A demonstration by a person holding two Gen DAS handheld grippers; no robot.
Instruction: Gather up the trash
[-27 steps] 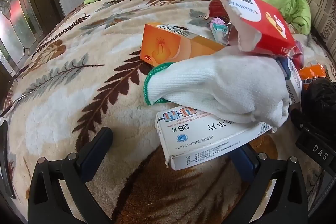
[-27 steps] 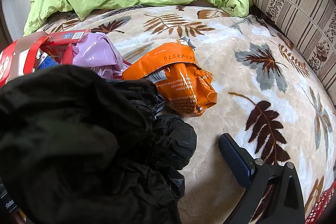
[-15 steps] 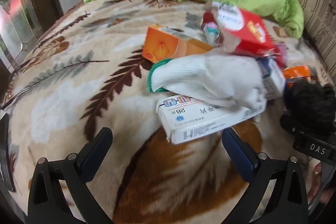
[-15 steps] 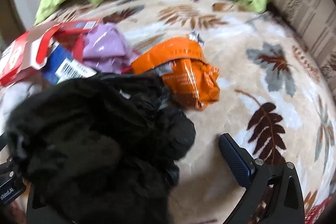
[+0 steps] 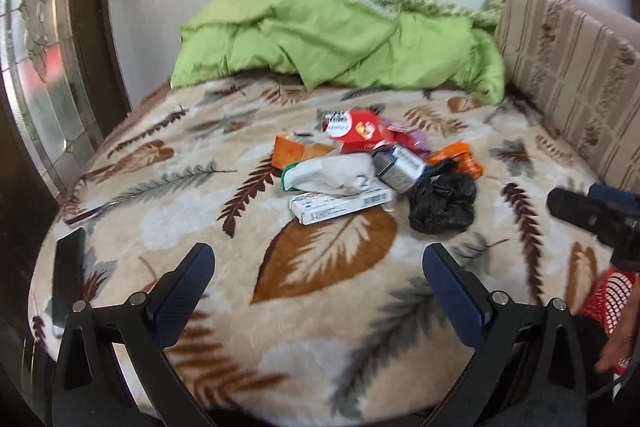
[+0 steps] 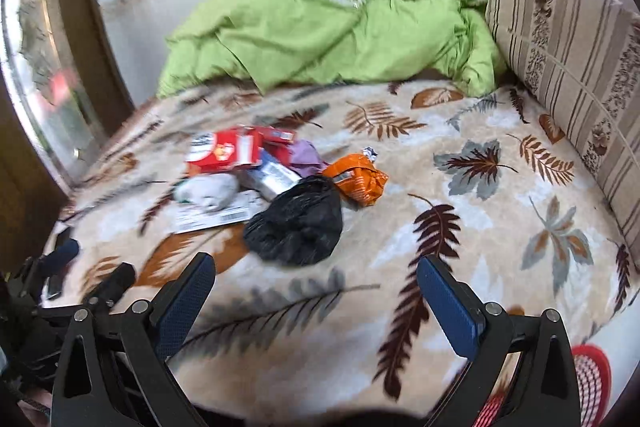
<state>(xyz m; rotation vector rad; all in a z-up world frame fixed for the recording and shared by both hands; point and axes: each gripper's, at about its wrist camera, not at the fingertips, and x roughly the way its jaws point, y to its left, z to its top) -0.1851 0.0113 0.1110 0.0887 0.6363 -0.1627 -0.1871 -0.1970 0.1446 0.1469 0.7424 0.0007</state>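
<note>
A pile of trash lies mid-bed on the leaf-patterned blanket point(image 5: 320, 255): a crumpled black plastic bag point(image 5: 442, 203), a flat white medicine box point(image 5: 340, 205), a white glove point(image 5: 332, 175), an orange box point(image 5: 290, 155), a red carton point(image 5: 354, 129), a grey box point(image 5: 400, 167) and an orange wrapper point(image 5: 460, 159). The right wrist view shows the black bag point(image 6: 298, 223), the orange wrapper point(image 6: 358, 179) and the red carton point(image 6: 228, 151). My left gripper point(image 5: 318, 283) is open and empty, well short of the pile. My right gripper point(image 6: 316, 291) is open and empty, just short of the bag.
A green quilt point(image 5: 340, 35) is heaped at the back by the wall. A striped cushion point(image 5: 568, 67) lines the right side. A dark phone point(image 5: 68, 267) lies at the bed's left edge. A red mesh object point(image 5: 612, 295) sits off the bed's near right corner.
Both grippers have pulled back and up from the pile. The black bag, which filled the right wrist view, now lies free on the blanket.
</note>
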